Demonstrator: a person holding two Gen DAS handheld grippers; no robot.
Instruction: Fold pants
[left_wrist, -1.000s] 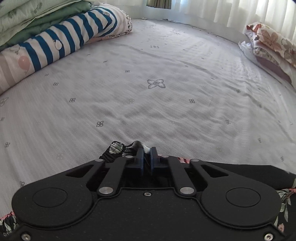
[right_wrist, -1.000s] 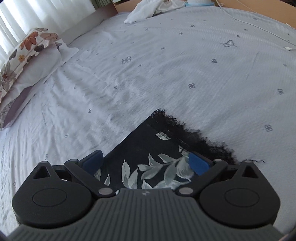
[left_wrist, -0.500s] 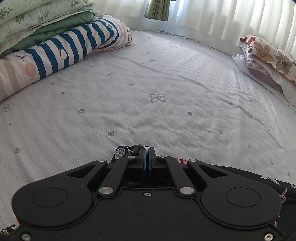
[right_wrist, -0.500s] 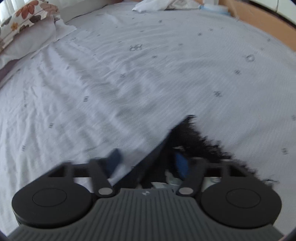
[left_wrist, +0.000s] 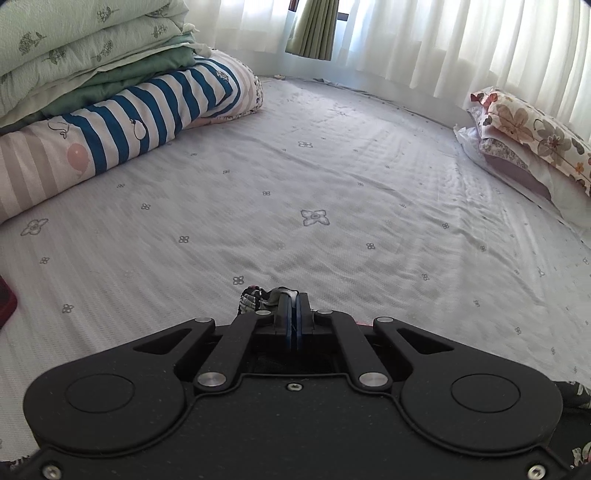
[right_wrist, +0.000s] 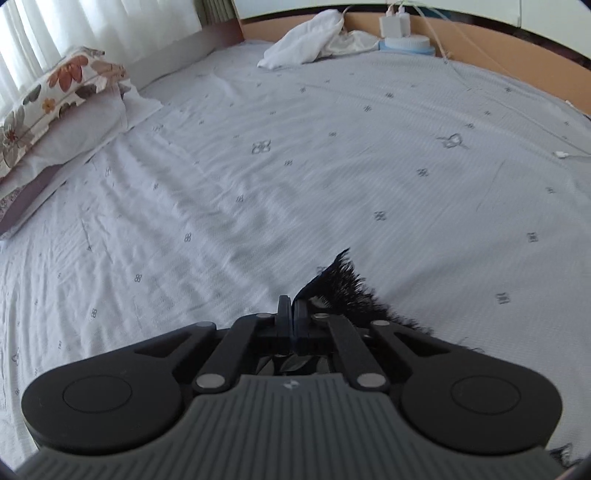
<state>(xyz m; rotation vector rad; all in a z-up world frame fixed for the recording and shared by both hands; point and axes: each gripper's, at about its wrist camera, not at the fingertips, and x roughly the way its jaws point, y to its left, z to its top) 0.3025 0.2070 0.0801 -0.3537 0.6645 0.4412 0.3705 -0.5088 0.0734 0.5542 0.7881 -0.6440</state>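
Bedsheet (left_wrist: 332, 177), pale grey cotton with small flower motifs, covered the whole bed; no containers seen. I had both grippers clamped on the black floral-print pants (right_wrist: 343, 291): left gripper (left_wrist: 293, 314) pinching a bunched edge, right gripper (right_wrist: 289, 314) just closed on the frayed hem, lifted off the sheet. Two flowered pillows (left_wrist: 532, 147) stacked right; folded quilts (left_wrist: 110, 85) left; white curtains (left_wrist: 443, 40) behind.

both tongs (left_wrist: 294, 317) (right_wrist: 289, 314) black with silver rivets and seemingly blue pads; right base ribbed grey.
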